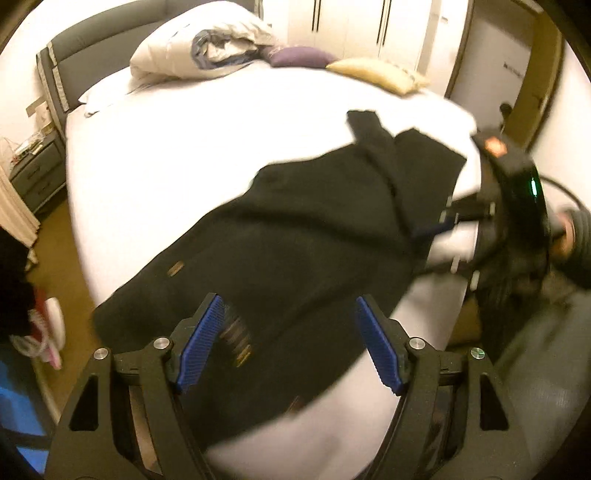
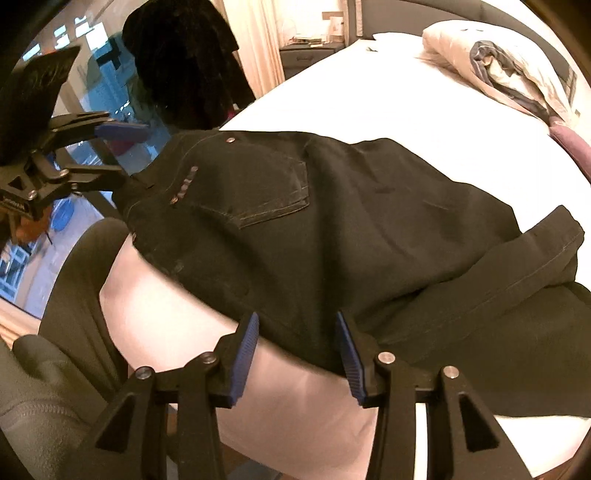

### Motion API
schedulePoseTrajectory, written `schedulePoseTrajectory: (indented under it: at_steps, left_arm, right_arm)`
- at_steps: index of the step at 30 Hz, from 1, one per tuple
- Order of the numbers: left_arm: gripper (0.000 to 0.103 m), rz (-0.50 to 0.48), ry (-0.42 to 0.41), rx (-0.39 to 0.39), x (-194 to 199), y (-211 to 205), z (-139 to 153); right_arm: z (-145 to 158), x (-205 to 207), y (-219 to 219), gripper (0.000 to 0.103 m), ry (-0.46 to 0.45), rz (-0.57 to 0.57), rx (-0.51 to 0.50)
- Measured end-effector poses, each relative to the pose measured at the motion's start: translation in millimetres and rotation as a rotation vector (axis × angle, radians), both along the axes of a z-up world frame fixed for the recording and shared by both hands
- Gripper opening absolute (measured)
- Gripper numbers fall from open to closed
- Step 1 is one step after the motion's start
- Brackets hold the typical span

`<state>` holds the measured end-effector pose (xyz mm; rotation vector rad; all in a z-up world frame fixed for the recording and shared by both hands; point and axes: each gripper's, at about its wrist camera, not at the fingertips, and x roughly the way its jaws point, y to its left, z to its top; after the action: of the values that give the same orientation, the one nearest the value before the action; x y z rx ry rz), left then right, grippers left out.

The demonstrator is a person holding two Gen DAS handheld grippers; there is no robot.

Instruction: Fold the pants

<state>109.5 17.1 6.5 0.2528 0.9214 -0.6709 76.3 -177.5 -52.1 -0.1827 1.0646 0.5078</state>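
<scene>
Black pants (image 1: 295,236) lie across the near part of a white bed (image 1: 192,147), waistband toward the left edge, legs folded over at the right. In the right wrist view the pants (image 2: 332,229) show a back pocket and rivets. My left gripper (image 1: 290,314) is open, its blue pads just above the waistband area, holding nothing. It also shows in the right wrist view (image 2: 110,147), open beside the waistband corner. My right gripper (image 2: 297,325) is open with its pads astride the pants' near edge. It appears in the left wrist view (image 1: 443,225) at the pants' right edge.
A rumpled duvet (image 1: 207,48), a purple cushion (image 1: 301,57) and a yellow cushion (image 1: 380,74) lie at the bed's head. A grey nightstand (image 1: 35,173) stands to the left. A dark garment (image 2: 184,62) hangs by the window. Wardrobe doors (image 1: 351,26) are beyond the bed.
</scene>
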Motion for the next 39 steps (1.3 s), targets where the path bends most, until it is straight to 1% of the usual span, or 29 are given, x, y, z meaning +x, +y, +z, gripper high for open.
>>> schedulePoseTrajectory:
  at_steps: [1,3,5,6,7,8,9,10,11,12,14,15,16,18,20,22,23,26,27,28,29,30,32,33,36,38,39]
  left_arm:
    - [0.073,0.008,0.016,0.001,6,-12,-8]
    - [0.073,0.011,0.101,0.004,21,-35,-37]
    - [0.072,0.049,0.207,0.072,35,-48,-79]
    - [0.072,0.064,0.229,0.095,37,-49,-95]
    - [0.072,0.068,0.208,0.082,34,-48,-96]
    - [0.072,0.071,0.211,0.081,34,-48,-93]
    - [0.072,0.074,0.22,0.074,35,-48,-90]
    - [0.072,0.087,0.228,0.042,36,-44,-83]
    - [0.072,0.103,0.222,-0.018,38,-42,-73]
    - [0.072,0.114,0.207,-0.056,41,-42,-64]
    - [0.072,0.127,0.196,-0.086,48,-45,-57]
    - [0.072,0.132,0.212,-0.102,54,-49,-59]
    - [0.072,0.14,0.238,-0.107,61,-52,-66]
    - [0.072,0.169,0.314,-0.095,72,-54,-90]
    - [0.07,0.186,0.32,-0.121,76,-53,-100]
    - [0.07,0.198,0.332,-0.151,79,-51,-100]
    - [0.07,0.205,0.341,-0.168,76,-48,-102]
    - [0.07,0.223,0.37,-0.225,82,-37,-108]
    - [0.07,0.227,0.373,-0.234,81,-33,-111]
    - [0.07,0.229,0.374,-0.241,77,-25,-110]
    - [0.07,0.232,0.375,-0.245,77,-24,-109]
    - [0.07,0.235,0.374,-0.248,77,-23,-109]
    - [0.07,0.239,0.373,-0.252,76,-26,-111]
    - [0.07,0.24,0.372,-0.252,76,-25,-111]
    - [0.07,0.238,0.368,-0.251,74,-22,-111]
    - [0.07,0.24,0.368,-0.253,69,-14,-105]
    - [0.07,0.241,0.368,-0.253,71,-16,-106]
  right_arm:
    - [-7,-1,-2,0.047,0.016,-0.005,0.005]
    - [-20,-1,-10,0.049,0.047,-0.028,0.037]
    - [-10,-6,-20,0.049,0.048,-0.042,0.079]
    - [-1,-9,-31,0.049,0.048,-0.051,0.106]
    - [7,-9,-43,0.049,0.04,-0.072,0.133]
    - [17,-7,-64,0.049,0.024,-0.12,0.177]
    - [27,-1,-90,0.05,0.014,-0.192,0.234]
    - [32,6,-113,0.051,0.01,-0.259,0.281]
    - [36,13,-137,0.051,0.005,-0.336,0.327]
    - [39,22,-166,0.051,0.002,-0.428,0.379]
    - [41,38,-220,0.051,-0.027,-0.584,0.51]
    - [39,47,-250,0.051,-0.044,-0.671,0.589]
    - [38,56,-265,0.052,-0.047,-0.719,0.632]
    - [33,71,-292,0.052,-0.051,-0.768,0.72]
    - [27,88,-311,0.052,-0.056,-0.822,0.763]
    - [18,106,-325,0.052,-0.048,-0.856,0.813]
    - [12,113,-331,0.052,-0.039,-0.884,0.833]
    - [-9,131,-340,0.052,-0.004,-0.974,0.842]
    - [-15,131,-343,0.052,0.007,-1.006,0.855]
    - [-19,141,-346,0.052,0.013,-1.017,0.863]
    - [-22,144,-348,0.052,0.02,-1.02,0.855]
    - [-23,144,-347,0.052,0.024,-1.034,0.823]
    - [-30,147,-348,0.052,0.028,-1.042,0.82]
    - [-31,145,-348,0.052,0.033,-1.063,0.797]
    - [-37,146,-352,0.052,0.045,-1.067,0.804]
    - [-40,150,-354,0.051,0.055,-1.096,0.791]
    - [-42,150,-356,0.051,0.053,-1.102,0.82]
